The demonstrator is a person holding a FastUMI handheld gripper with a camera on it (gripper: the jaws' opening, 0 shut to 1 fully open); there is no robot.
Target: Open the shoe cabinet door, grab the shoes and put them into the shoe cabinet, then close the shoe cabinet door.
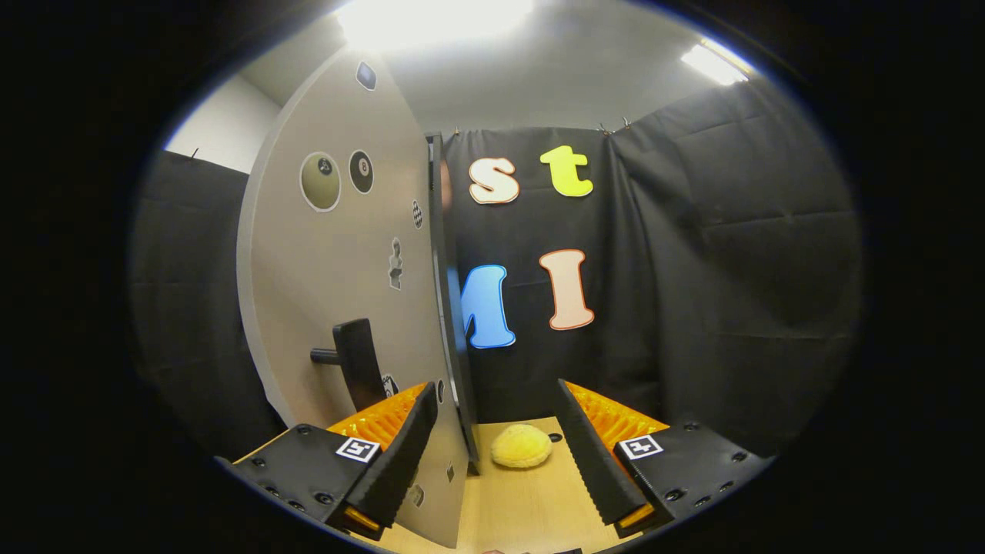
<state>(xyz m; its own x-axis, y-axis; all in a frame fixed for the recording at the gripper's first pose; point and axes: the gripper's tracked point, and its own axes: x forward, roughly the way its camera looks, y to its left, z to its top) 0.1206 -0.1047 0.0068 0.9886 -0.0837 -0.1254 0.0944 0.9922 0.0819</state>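
The claw (492,454) is open, its two fingers spread wide and gripping nothing. The edge of the door (338,254) runs down between the fingers, nearer the left one, with a gap to the right one; whether the left finger touches the door cannot be told. The door stands swung open, edge-on to the camera, its pale face turned to the left. A dark handle (355,363) sticks out from that face just above and beyond the left finger. Round and small stickers (321,181) dot the upper part of the door.

Below the fingers lies a light wooden surface (531,508). On it, just ahead of the fingers and to the right of the door's lower edge, sits a yellow fluffy slipper (521,446), clear of both fingers and near the far edge of the surface. A small dark spot (555,437) shows on the surface beside it.

Beyond hangs black cloth (731,269) as the booth's wall. Above it are a pale ceiling and bright lights (431,19).
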